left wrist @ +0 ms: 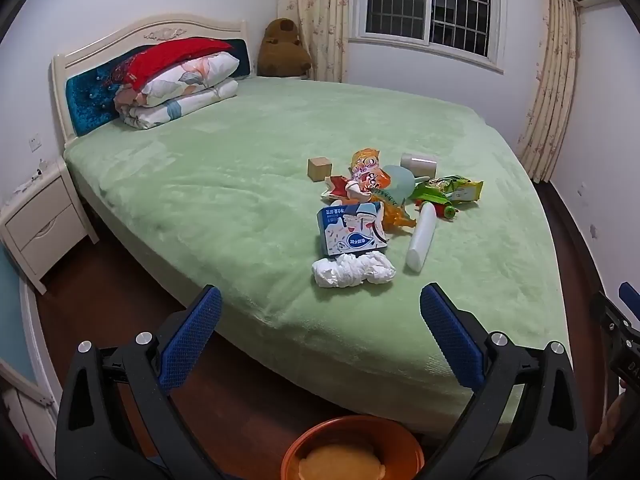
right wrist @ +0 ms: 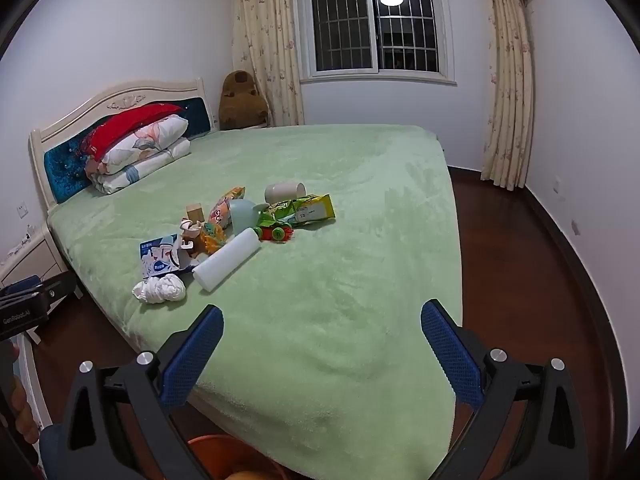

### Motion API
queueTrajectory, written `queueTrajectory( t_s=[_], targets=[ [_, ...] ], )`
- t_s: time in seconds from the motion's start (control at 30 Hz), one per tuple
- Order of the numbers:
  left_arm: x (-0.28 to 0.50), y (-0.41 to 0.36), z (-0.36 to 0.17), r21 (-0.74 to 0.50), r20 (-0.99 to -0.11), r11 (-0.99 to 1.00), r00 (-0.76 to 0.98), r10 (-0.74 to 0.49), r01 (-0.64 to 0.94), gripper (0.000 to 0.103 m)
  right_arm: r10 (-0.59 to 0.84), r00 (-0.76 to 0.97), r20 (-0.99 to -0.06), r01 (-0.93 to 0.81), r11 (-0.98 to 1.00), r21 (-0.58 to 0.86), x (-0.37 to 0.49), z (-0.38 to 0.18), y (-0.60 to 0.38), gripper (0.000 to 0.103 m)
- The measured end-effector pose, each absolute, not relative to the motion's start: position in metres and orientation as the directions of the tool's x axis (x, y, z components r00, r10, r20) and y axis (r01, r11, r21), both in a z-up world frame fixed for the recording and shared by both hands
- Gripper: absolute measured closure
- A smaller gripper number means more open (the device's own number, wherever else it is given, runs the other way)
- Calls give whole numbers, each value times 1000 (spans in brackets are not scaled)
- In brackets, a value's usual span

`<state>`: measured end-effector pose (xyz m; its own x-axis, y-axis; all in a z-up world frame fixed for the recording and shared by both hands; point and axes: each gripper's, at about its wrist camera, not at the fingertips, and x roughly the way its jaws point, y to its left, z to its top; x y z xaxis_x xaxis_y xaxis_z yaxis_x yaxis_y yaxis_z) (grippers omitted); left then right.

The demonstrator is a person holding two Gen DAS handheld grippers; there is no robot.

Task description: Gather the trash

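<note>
Evidently pre-pickup: left gripper point(left wrist: 320, 312) and right gripper point(right wrist: 322, 326) both gape wide, empty. Next: reach crumpled tissue point(left wrist: 352, 269), centre frame; orange bin point(left wrist: 352, 446) waits bottom centre.

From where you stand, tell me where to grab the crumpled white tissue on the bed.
Take the crumpled white tissue across its narrower middle, coming down from above at the near bed edge. It lies flat as a soft elongated wad, nearest of the pile, with only the blue box touching its far side. The left gripper is open and faces it, so it probably suits best.
</note>
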<state>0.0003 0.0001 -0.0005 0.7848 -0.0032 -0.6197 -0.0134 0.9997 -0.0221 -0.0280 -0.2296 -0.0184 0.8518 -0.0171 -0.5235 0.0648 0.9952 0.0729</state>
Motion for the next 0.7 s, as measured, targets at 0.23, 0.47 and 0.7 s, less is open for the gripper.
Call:
queueTrajectory(
  t_s=[0.23,0.47,0.7],
  targets=[
    [-6,-10,-1,-17,-619,1000,785,-18,10,6,-19,851,-524,69,995,77,-28,-18,-231,6],
    [-1,-6,2,-36,-626,999,779,-35,16,6,-16,852,-523,70,994,83,-29,-15,-232,6],
    [0,-7,1,-32,-627,999,779,-34,17,6,-15,852,-524,70,994,86,-29,-14,-233,6]
  ],
)
